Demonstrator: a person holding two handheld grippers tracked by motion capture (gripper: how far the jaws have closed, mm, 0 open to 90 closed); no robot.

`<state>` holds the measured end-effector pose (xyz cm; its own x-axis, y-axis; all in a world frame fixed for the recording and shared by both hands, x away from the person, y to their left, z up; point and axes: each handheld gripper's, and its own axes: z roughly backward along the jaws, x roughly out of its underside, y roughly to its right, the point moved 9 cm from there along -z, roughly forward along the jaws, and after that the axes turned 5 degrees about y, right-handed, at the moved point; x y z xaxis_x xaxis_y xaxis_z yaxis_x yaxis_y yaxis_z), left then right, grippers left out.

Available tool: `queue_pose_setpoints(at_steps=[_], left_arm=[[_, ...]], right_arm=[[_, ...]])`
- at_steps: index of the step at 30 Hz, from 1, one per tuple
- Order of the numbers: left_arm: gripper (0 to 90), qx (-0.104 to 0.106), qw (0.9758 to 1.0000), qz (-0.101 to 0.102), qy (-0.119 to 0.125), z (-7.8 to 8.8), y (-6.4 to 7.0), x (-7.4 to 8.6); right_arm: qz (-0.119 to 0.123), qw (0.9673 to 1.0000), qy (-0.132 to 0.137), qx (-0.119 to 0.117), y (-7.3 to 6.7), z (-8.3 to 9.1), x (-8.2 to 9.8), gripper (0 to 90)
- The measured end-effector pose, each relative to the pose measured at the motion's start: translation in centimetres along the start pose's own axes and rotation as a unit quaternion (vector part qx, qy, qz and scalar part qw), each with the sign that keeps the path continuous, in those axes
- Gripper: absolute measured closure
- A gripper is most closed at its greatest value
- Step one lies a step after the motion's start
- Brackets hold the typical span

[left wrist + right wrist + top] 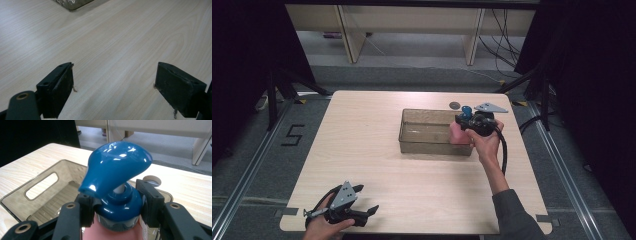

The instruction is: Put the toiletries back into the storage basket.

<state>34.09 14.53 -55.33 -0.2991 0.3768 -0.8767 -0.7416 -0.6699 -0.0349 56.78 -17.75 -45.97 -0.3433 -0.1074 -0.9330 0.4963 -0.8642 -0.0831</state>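
A pale wooden table (377,165) fills the middle of the high view, standing on a grey floor with dark drapes at either side. On its far right portion sits a clear, smoke-tinted plastic bin (427,131), rectangular, with a slot handle cut into its end wall; in the right gripper view the bin (37,195) lies open-topped just beyond and below the jaws.

At the bin's right end, the person's right hand (486,145) holds the right gripper (462,121) over the bin's right rim, its cable looping down along the forearm and grey sleeve. The gripper's jaws are clamped on a pink pump bottle (457,134) with a blue dispenser head. In the right gripper view the two black jaws press on either side of the bottle's blue collar, directly below the glossy pump head (116,167), whose spout points left and slightly down; the pink body of the pump bottle (110,233) hangs beneath the jaws. The bottle stands roughly upright in the grip, at the bin's right end; whether its base touches the bin cannot be told.

A small round grey disc (454,105) lies on the table just beyond the bin's far right corner.

At the near left corner of the table, the left hand (319,227) rests with the left gripper (364,200); in the left gripper view its jaws stand wide apart with bare wood between them, well away from the bottle.
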Motion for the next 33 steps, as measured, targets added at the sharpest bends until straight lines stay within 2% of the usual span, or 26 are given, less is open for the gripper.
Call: queue_pose_setpoints(at_steps=[1,2,3,4,5,6,7,8,9,12,14,16,18,19,20,21,22,23,24,25,26,27,29,30,32,33], left_arm=[[14.9,0.007,1.0,0.001,-0.006,0.1,0.0,0.0],[14.9,0.002,0.9998,-0.012,-0.012,0.2,-0.3,0.1],[14.9,0.005,1.0,-0.004,-0.005,0.1,-0.1,0.0],[14.9,0.005,1.0,-0.004,-0.005,0.1,-0.1,0.0],[14.9,0.005,0.9999,-0.013,-0.011,0.2,-0.2,0.1],[14.9,0.005,1.0,0.0,-0.005,0.1,0.0,0.0],[14.9,0.002,0.9998,-0.014,-0.013,0.2,-0.3,0.1],[14.9,0.006,0.9999,-0.006,-0.009,0.2,-0.1,0.0],[14.9,0.006,0.9999,-0.005,-0.008,0.2,-0.1,0.0],[14.9,0.007,0.9999,-0.006,-0.011,0.2,-0.1,0.1],[14.9,0.005,0.9999,-0.005,-0.007,0.2,-0.1,0.0],[14.9,0.006,0.9999,-0.006,-0.009,0.3,-0.1,0.1],[14.9,0.005,0.9999,-0.008,-0.01,0.3,-0.1,0.1],[14.9,0.001,1.0,0.001,-0.003,0.2,-0.1,-0.1],[14.9,0.0,0.9999,-0.006,-0.01,0.3,-0.2,0.0],[14.9,0.003,0.9999,-0.013,-0.01,0.3,-0.3,0.0],[14.9,0.006,0.9999,-0.007,-0.009,0.3,-0.1,0.1],[14.9,0.003,0.9999,-0.009,-0.01,0.3,-0.2,0.0],[14.9,0.0,1.0,0.002,-0.004,0.2,-0.1,-0.1],[14.9,0.001,1.0,0.0,-0.003,0.2,-0.1,-0.1],[14.9,0.003,0.9999,-0.008,-0.009,0.3,-0.2,0.0],[14.9,0.003,0.9999,-0.006,-0.008,0.3,-0.1,0.0],[14.9,0.007,0.9999,-0.005,-0.008,0.3,-0.1,0.0],[14.9,0.006,1.0,0.005,-0.001,0.2,0.0,-0.2],[14.9,0.006,1.0,-0.004,-0.006,0.3,-0.1,-0.1],[14.9,0.003,0.9999,-0.007,-0.007,0.3,-0.1,0.0]], right_arm=[[-0.015,0.9999,0.0,-0.002,-0.3,0.0,0.1,53.7],[-0.002,1.0,0.001,-0.001,0.0,0.0,0.1,53.6],[-0.005,1.0,0.001,0.001,0.0,0.0,0.2,53.7],[0.005,1.0,0.003,0.003,0.2,0.0,0.2,53.7],[-0.001,1.0,0.001,0.004,0.2,0.0,0.4,53.6],[0.0,1.0,0.002,0.003,0.2,0.0,0.4,53.7],[-0.011,0.9999,-0.001,0.0,0.0,0.1,0.5,53.7],[-0.011,0.9999,-0.006,0.002,0.0,0.2,0.6,53.6],[-0.005,1.0,-0.006,0.0,0.1,0.2,0.7,53.6],[-0.013,0.9999,-0.008,0.002,0.0,0.3,0.9,53.6],[0.003,1.0,-0.003,-0.004,0.1,0.2,0.8,53.7],[-0.012,0.9999,-0.004,0.004,0.0,0.3,1.0,53.6],[-0.005,1.0,-0.006,0.004,0.1,0.4,1.0,53.7],[-0.008,0.9999,-0.008,0.003,0.1,0.4,1.1,53.7],[-0.017,0.9998,-0.007,0.003,-0.1,0.4,1.2,53.7],[-0.015,0.9999,-0.008,0.001,-0.1,0.5,1.2,53.6],[-0.016,0.9998,-0.008,0.002,0.0,0.5,1.3,53.6],[-0.006,0.9999,-0.009,0.002,0.1,0.5,1.3,53.6],[-0.002,0.9999,-0.009,0.005,0.2,0.5,1.3,53.6],[0.004,0.9999,-0.006,0.008,0.3,0.4,1.4,53.6],[-0.008,0.9999,-0.007,0.007,0.1,0.4,1.5,53.6],[-0.011,0.9998,-0.016,0.006,0.0,0.6,1.7,53.6],[0.0,0.9999,-0.014,0.004,0.1,0.6,1.7,53.6],[0.005,0.9999,-0.01,0.003,0.1,0.5,1.6,53.6],[0.002,0.9999,-0.011,0.003,0.0,0.5,1.7,53.6],[0.011,0.9998,-0.011,0.008,0.1,0.7,1.7,53.6]])
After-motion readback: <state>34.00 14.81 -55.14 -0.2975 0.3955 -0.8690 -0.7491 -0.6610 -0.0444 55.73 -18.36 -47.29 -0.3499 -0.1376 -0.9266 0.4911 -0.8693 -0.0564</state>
